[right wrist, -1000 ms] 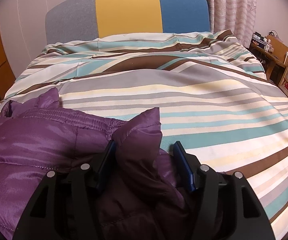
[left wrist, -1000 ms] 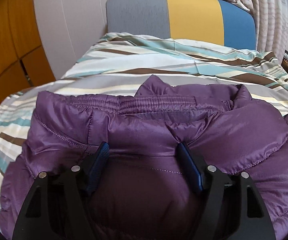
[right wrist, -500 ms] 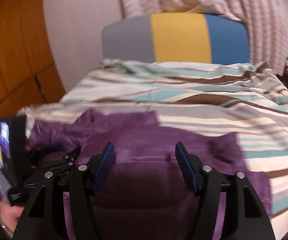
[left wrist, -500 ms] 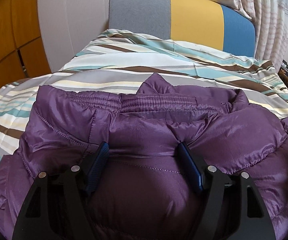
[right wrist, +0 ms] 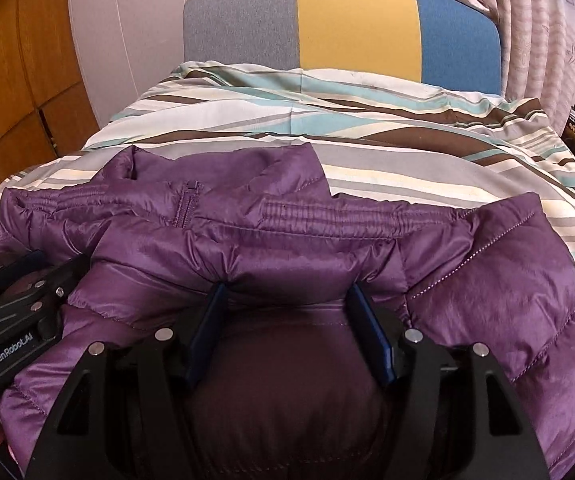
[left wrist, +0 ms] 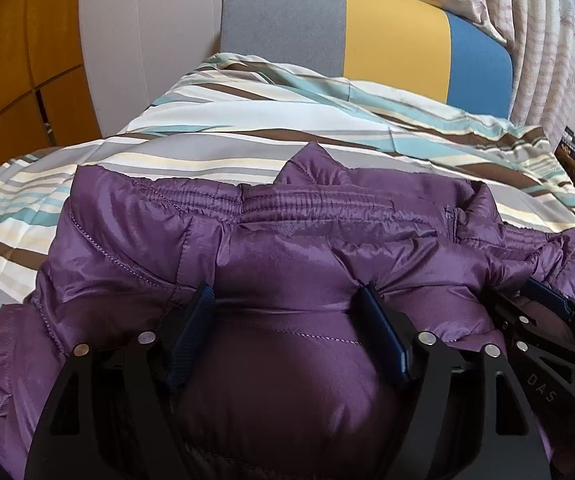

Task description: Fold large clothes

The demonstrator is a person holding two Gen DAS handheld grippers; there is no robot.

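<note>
Gripping purple jacket (left wrist: 287, 264): left tool (left wrist: 287, 300), right tool (right wrist: 287, 296), apparently.

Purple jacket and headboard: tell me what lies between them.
Only the striped duvet lies between the purple jacket and the grey, yellow and blue headboard; nothing else rests on that stretch. Both wrist views show it.

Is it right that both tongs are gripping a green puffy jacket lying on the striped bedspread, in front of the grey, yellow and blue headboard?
Not quite: the jacket is purple, not green, as both wrist views show. The rest holds: the left tongs and the right tongs each have jacket fabric bunched between their fingers, and it lies on the striped bedspread in front of the grey, yellow and blue headboard.
</note>
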